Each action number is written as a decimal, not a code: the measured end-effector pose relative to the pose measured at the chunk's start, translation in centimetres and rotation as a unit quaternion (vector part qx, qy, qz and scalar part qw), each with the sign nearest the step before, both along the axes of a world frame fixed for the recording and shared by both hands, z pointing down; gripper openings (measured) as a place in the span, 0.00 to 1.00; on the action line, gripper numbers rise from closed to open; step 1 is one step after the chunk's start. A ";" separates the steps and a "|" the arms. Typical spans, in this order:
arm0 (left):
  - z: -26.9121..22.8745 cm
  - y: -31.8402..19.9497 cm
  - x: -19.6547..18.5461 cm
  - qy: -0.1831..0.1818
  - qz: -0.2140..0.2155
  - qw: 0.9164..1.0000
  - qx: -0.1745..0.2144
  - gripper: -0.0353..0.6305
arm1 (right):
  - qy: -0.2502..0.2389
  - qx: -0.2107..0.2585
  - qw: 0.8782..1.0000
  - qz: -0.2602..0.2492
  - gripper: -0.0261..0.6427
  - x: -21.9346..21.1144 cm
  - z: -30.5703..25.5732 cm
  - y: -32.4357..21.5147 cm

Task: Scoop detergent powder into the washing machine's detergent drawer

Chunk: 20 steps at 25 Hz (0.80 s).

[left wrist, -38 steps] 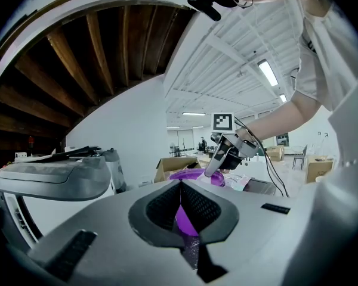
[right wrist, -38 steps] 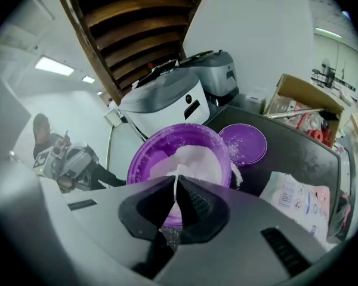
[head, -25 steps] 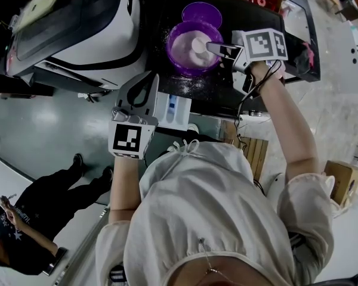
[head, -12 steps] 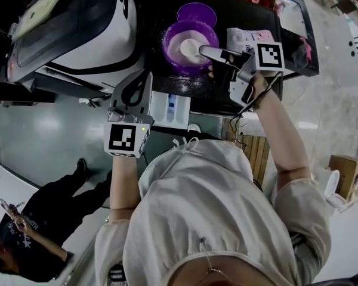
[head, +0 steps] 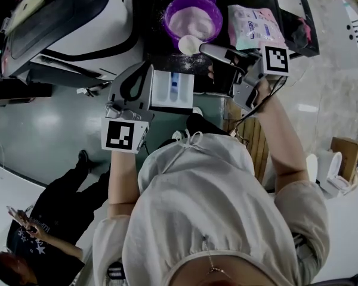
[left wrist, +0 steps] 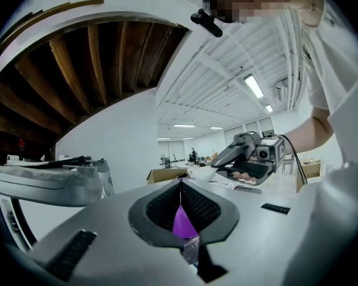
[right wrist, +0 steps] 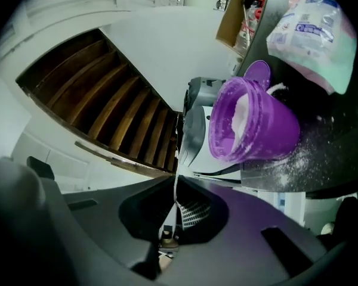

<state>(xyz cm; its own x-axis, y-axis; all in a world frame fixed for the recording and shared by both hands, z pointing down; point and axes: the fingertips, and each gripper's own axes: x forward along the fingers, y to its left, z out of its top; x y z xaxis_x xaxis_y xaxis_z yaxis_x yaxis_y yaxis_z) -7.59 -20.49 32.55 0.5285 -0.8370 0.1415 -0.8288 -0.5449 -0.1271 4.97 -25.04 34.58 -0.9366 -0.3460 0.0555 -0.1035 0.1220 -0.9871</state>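
We're pinching the full scoop (head: pixel 191 43) by its handle in our right gripper (head: pixel 213 52), holding it level so nothing's spilling. The drawer (head: pixel 172 91) is sitting open at its 7 o'clock, and our left gripper (head: pixel 144 71) is idling closed, empty.

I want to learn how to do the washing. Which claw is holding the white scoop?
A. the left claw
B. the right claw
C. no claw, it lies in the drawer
B: the right claw is shut on the handle of the scoop, which is full of powder. The left claw is shut on nothing beside the open drawer.
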 end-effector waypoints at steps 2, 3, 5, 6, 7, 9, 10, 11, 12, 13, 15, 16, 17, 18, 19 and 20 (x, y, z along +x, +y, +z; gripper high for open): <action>0.9 1.1 -0.4 -0.001 0.008 1.000 -0.008 0.09 | -0.003 -0.009 1.000 0.000 0.06 -0.7 0.9 1.5; 1.4 1.6 -0.6 -0.003 0.011 1.000 -0.012 0.09 | -0.005 -0.014 1.000 0.000 0.06 -1.1 1.5 2.2; 2.3 2.6 -1.1 -0.007 0.017 1.000 -0.018 0.09 | -0.004 -0.025 1.000 -0.001 0.06 -2.0 2.8 3.4; 2.7 2.9 -1.3 -0.009 0.019 1.000 -0.020 0.09 | -0.003 -0.031 1.000 -0.001 0.06 -2.4 3.5 3.9; 3.2 3.3 -1.5 -0.010 0.021 0.999 -0.023 0.09 | -0.001 -0.037 0.999 -0.002 0.06 -2.8 4.3 4.4; 4.2 4.3 -1.9 -0.009 0.023 0.999 -0.034 0.09 | 0.004 -0.054 0.999 -0.003 0.06 -3.7 6.0 5.6; 4.8 4.8 -2.1 -0.008 0.023 0.999 -0.039 0.09 | 0.009 -0.062 0.998 -0.003 0.06 -4.1 6.9 6.2; 5.3 5.3 -2.4 -0.006 0.022 0.999 -0.045 0.09 | 0.016 -0.068 0.998 -0.002 0.06 -4.4 7.8 6.7; 5.9 5.6 -2.7 -0.004 0.022 0.999 -0.049 0.09 | 0.028 -0.070 0.997 -0.002 0.06 -4.8 8.7 7.1; 6.6 6.0 -3.0 -0.003 0.021 0.998 -0.053 0.09 | 0.045 -0.069 0.997 -0.001 0.06 -5.1 9.6 7.4; 7.9 6.6 -3.5 0.000 0.019 0.998 -0.062 0.09 | 0.094 -0.061 0.994 -0.001 0.06 -5.5 11.8 7.9; 8.6 7.0 -3.8 0.002 0.016 0.998 -0.069 0.09 | 0.123 -0.057 0.991 -0.002 0.06 -5.7 12.9 8.1; 9.2 7.4 -4.0 0.004 0.013 0.997 -0.075 0.09 | 0.150 -0.057 0.987 -0.002 0.06 -5.8 14.0 8.4; 9.8 7.7 -4.2 0.008 0.009 0.997 -0.080 0.09 | 0.169 -0.060 0.984 -0.004 0.06 -6.1 15.0 8.7; 10.4 8.1 -4.4 0.011 0.006 0.996 -0.085 0.09 | 0.180 -0.065 0.982 -0.006 0.06 -6.4 15.7 8.9; 10.9 8.3 -4.7 0.014 0.004 0.996 -0.088 0.09 | 0.186 -0.070 0.980 -0.008 0.06 -6.8 16.4 9.0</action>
<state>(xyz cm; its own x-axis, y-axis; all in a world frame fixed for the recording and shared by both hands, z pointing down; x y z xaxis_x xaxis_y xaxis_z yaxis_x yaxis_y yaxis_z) -12.24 -12.18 43.44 0.5406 -0.7964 0.2710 -0.8266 -0.5627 -0.0047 -1.84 -16.02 51.01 -0.8479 -0.2960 0.4398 -0.4583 -0.0077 -0.8888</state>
